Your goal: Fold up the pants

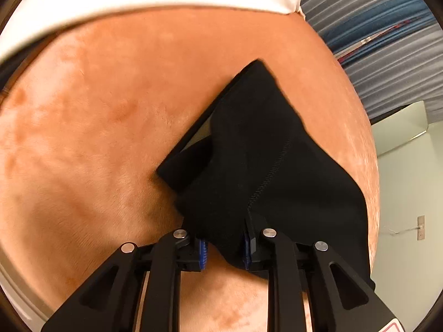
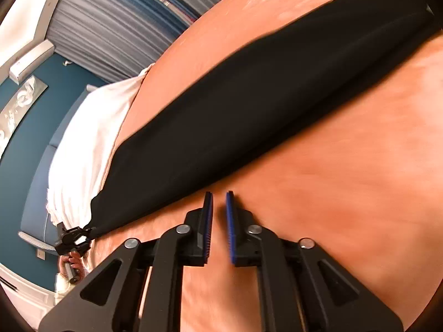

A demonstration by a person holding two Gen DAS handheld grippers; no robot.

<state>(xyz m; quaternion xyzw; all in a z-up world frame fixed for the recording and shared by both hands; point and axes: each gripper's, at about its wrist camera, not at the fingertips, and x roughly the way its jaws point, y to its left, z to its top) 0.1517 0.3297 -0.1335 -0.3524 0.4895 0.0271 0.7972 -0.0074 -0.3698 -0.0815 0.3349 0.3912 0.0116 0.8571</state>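
Black pants (image 1: 263, 152) lie as a long folded strip on an orange blanket (image 1: 97, 110). In the left wrist view my left gripper (image 1: 224, 251) is shut on one end of them, with black fabric filling the gap between its blue pads. The right wrist view shows the pants (image 2: 249, 96) running from the upper right down to that left gripper (image 2: 73, 239), which lifts their end a little. My right gripper (image 2: 218, 221) hovers over bare blanket beside the strip's near edge. Its pads are closed to a narrow slit with nothing between them.
White bedding (image 2: 88, 138) covers the bed beyond the blanket (image 2: 346, 193). A person's hand (image 2: 72, 262) holds the left gripper's handle. Grey and blue curtains (image 2: 110, 27) and a teal wall (image 2: 33, 152) stand past the bed's edge.
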